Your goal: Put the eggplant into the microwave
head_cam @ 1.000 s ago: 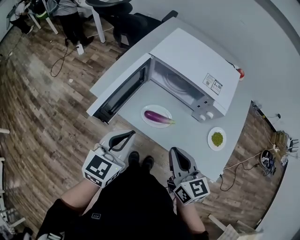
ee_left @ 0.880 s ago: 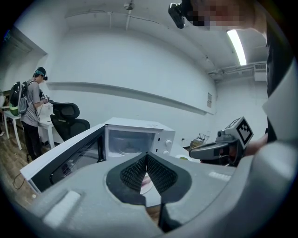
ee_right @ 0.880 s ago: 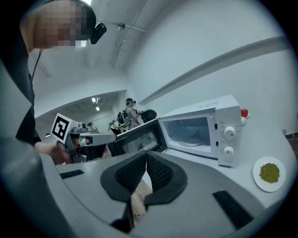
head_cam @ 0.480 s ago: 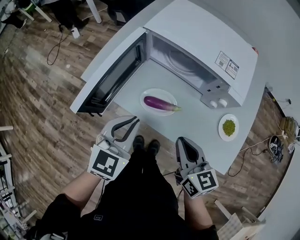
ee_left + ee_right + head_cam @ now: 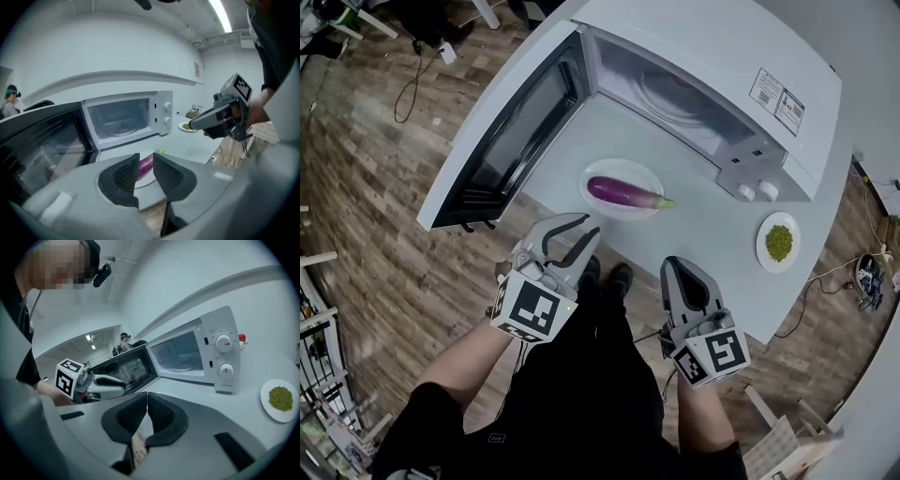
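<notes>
A purple eggplant (image 5: 622,191) lies on a white plate (image 5: 592,178) on the grey table (image 5: 703,239), in front of the open microwave (image 5: 712,56). The microwave door (image 5: 497,136) hangs open to the left. My left gripper (image 5: 584,228) hovers at the table's near edge, short of the plate. Its jaws are opening, with nothing between them. In the left gripper view the eggplant (image 5: 146,165) shows through the gap of that gripper (image 5: 146,158), farther off. My right gripper (image 5: 676,268) is shut and empty at the near edge, right of the plate; its pads (image 5: 159,411) meet.
A small white plate of green food (image 5: 778,242) sits right of the microwave, by its knobs (image 5: 757,191). Wooden floor (image 5: 366,216) with cables lies left of the table. A person (image 5: 10,93) stands far off in the room.
Both grippers have come down and forward toward the table's near edge. The left gripper's jaws have parted from shut. The eggplant and plate have not moved.
</notes>
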Motion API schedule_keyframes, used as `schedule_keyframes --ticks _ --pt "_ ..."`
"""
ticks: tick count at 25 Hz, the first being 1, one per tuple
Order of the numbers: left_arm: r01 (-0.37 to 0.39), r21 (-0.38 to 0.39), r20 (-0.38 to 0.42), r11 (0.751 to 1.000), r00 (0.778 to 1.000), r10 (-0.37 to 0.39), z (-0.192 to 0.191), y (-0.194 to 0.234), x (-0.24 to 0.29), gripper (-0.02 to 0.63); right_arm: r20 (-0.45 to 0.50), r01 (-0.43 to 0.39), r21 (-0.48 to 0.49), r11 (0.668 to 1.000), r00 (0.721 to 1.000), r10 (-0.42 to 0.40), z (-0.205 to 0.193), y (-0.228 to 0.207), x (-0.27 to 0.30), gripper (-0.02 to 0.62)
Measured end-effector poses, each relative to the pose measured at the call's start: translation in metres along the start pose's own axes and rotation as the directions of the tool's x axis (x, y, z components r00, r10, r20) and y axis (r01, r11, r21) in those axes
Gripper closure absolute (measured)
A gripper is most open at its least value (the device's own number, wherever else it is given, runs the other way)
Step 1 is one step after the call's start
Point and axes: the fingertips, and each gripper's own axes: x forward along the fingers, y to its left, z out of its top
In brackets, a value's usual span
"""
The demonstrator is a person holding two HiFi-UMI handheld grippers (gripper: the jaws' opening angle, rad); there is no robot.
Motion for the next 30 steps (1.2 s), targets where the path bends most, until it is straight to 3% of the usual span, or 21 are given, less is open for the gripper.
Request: schedule_keyframes --ticks 5,11,24,30 --pt "0.027 0.123 -0.080 0.992 0.997 -0.017 -0.025 -0.013 0.029 0.514 -0.001 0.024 0.024 0.999 1.000 -0.024 -0.015 -0.014 -0.002 0.578" --pt "0.051 0.302 -0.153 0.952 0.988 -0.004 -0.047 -0.026 0.054 0.492 0.001 0.057 0.050 0.997 0.998 -0.057 -0.031 -0.032 -0.006 0.579" --pt "0.108 0.398 -0.242 0.911 0.970 -0.009 -0.076 -0.033 0.090 0.466 0.013 0.071 0.065 0.995 0.997 -0.072 -0.050 -0.051 0.005 0.579" --pt "0.149 0.462 -0.285 0.874 0.958 -0.013 -0.085 -0.036 0.100 0.460 0.013 0.070 0.070 0.995 0.997 -0.071 -0.052 -0.054 0.008 0.579"
